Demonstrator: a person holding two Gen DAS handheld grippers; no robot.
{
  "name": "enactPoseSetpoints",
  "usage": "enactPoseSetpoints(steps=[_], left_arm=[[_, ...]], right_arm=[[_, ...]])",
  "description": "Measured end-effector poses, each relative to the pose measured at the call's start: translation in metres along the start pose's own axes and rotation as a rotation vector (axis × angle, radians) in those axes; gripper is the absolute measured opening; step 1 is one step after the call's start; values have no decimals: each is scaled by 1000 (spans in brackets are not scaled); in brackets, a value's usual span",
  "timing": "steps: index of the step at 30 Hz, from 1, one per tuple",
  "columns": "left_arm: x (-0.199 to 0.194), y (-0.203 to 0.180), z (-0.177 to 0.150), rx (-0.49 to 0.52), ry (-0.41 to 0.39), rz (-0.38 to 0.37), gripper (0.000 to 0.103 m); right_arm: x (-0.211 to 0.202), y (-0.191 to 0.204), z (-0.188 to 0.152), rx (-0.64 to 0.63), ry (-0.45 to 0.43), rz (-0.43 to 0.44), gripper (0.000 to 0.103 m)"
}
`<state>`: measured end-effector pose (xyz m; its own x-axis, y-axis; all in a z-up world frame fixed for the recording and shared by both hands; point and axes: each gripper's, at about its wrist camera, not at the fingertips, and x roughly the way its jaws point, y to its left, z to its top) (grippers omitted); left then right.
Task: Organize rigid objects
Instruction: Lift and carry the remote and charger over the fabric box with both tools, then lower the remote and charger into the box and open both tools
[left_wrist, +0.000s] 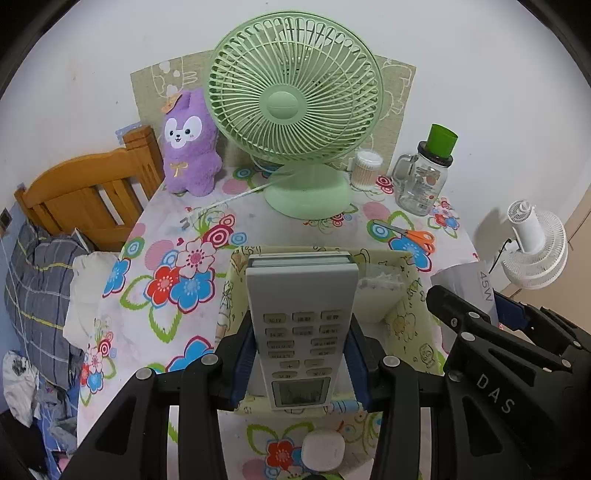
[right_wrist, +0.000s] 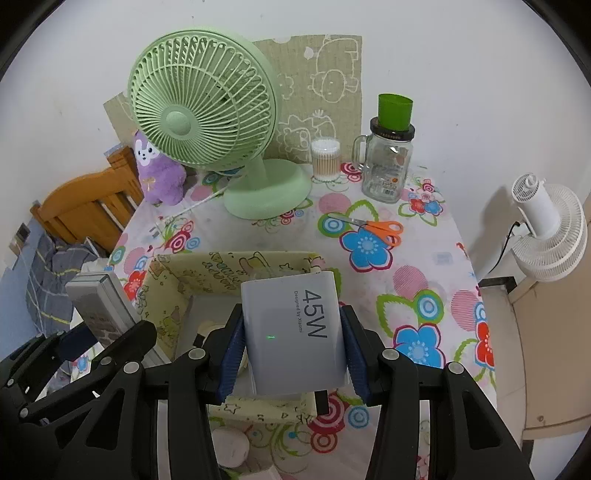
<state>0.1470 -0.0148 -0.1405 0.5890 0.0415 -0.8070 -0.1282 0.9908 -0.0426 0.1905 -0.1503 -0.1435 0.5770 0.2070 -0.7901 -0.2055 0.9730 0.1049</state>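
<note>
My left gripper (left_wrist: 301, 354) is shut on a white remote control (left_wrist: 301, 325) and holds it over a yellow patterned fabric box (left_wrist: 410, 325). My right gripper (right_wrist: 293, 350) is shut on a white 45W charger (right_wrist: 295, 332) and holds it over the same box (right_wrist: 173, 280). The remote (right_wrist: 99, 302) and the left gripper (right_wrist: 74, 354) also show at the left of the right wrist view. The charger (left_wrist: 476, 284) and the right gripper (left_wrist: 498, 332) show at the right of the left wrist view. A small pale item (right_wrist: 210, 328) lies inside the box.
On the flowered tablecloth (right_wrist: 406, 280) stand a green desk fan (left_wrist: 295, 110), a purple plush toy (left_wrist: 190, 147), a cotton swab jar (left_wrist: 365, 170), a glass mug with a green cup (left_wrist: 424, 177), and orange scissors (left_wrist: 413, 236). A white round case (left_wrist: 323, 450) lies near the front. A white fan (right_wrist: 550, 236) stands right.
</note>
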Motion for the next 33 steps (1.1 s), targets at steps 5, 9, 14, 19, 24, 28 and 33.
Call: enactPoseSetpoints(steps=[5, 9, 14, 19, 24, 28, 33], left_arm=[[17, 2, 2, -6, 33, -5, 46], [28, 2, 3, 4, 51, 0, 46], [44, -2, -2, 29, 89, 0, 46], [57, -4, -7, 22, 121, -2, 46], [66, -3, -9, 24, 135, 9, 46], [66, -7, -6, 62, 121, 29, 47], [69, -9, -6, 71, 124, 40, 67]], right_arm=[[11, 0, 5, -14, 12, -5, 52], [19, -2, 7, -5, 28, 1, 52], [25, 4, 8, -23, 35, 24, 52], [32, 10, 6, -48, 47, 25, 52], [41, 8, 1, -49, 69, 22, 52], [46, 7, -2, -32, 83, 26, 52], [49, 8, -2, -42, 79, 17, 52]])
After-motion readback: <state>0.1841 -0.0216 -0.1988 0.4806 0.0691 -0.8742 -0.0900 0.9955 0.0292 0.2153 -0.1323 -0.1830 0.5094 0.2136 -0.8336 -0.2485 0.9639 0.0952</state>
